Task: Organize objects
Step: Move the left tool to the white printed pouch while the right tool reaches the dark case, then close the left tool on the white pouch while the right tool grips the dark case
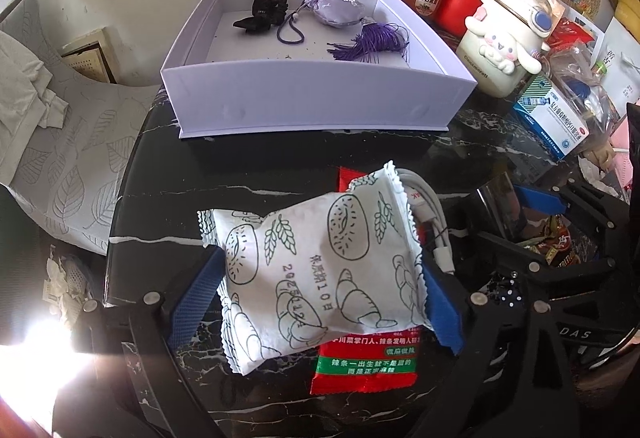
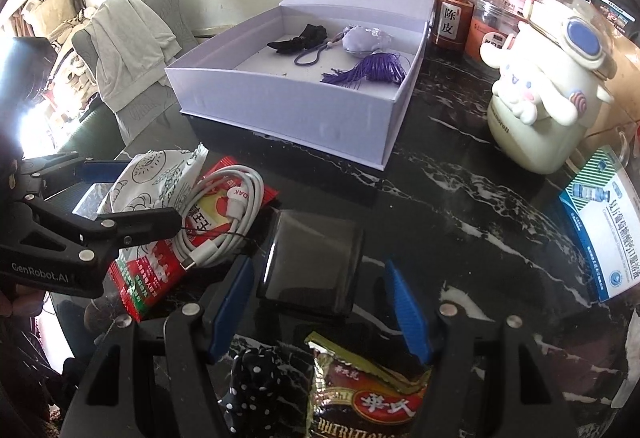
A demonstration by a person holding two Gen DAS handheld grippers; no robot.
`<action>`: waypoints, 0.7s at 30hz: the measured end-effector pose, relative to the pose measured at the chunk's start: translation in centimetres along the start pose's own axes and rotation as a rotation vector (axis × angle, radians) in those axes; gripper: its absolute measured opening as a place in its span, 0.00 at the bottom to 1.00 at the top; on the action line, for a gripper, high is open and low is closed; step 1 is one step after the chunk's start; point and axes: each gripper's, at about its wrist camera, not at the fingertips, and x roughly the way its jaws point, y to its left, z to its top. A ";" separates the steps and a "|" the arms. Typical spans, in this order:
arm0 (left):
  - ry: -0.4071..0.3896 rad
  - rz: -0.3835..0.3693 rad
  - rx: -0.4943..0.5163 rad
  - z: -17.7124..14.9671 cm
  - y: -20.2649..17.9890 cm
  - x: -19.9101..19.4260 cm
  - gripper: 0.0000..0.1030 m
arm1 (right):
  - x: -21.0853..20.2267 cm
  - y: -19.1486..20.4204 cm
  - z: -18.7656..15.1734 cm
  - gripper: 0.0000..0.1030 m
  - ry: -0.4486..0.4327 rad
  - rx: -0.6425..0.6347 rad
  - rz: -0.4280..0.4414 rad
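Observation:
My left gripper (image 1: 320, 278) is shut on a white bread packet (image 1: 316, 270) printed with croissants, its blue pads pressing both sides. Under the packet lie a red snack packet (image 1: 366, 366) and a coiled white cable (image 1: 430, 222). An open white box (image 1: 320, 106) stands beyond, holding a purple tassel sachet (image 1: 340, 12) and a black hair clip (image 1: 266, 14). My right gripper (image 2: 320, 278) is open, its fingers on either side of a dark square case (image 2: 312, 266) on the black marble table (image 2: 460, 198). The left gripper (image 2: 132, 198) and the bread packet (image 2: 156, 178) show in the right wrist view.
A cream Cinnamoroll jar (image 2: 548, 90), a blue medicine box (image 2: 604, 226) and several spice jars (image 2: 452, 22) crowd the right side. A brown snack bag (image 2: 368, 394) and a polka-dot scrunchie (image 2: 252, 382) lie near my right gripper. A chair with clothes (image 2: 128, 54) stands to the left.

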 end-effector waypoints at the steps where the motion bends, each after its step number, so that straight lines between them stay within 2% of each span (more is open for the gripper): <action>1: -0.002 -0.004 -0.001 0.0 0.1 0.0 0.88 | 0.1 0.0 0.0 0.66 0.003 0.001 0.001; 11: -0.040 -0.036 0.007 -0.4 0.6 -0.1 0.88 | 0.6 0.0 0.0 0.66 0.017 -0.001 0.001; 16: -0.046 -0.030 0.005 -0.5 0.7 -0.2 0.84 | 0.6 0.1 -0.1 0.66 0.008 -0.003 0.014; 21: -0.056 -0.019 0.006 -0.5 0.7 -0.6 0.74 | 0.5 0.3 -0.1 0.52 -0.001 -0.011 0.019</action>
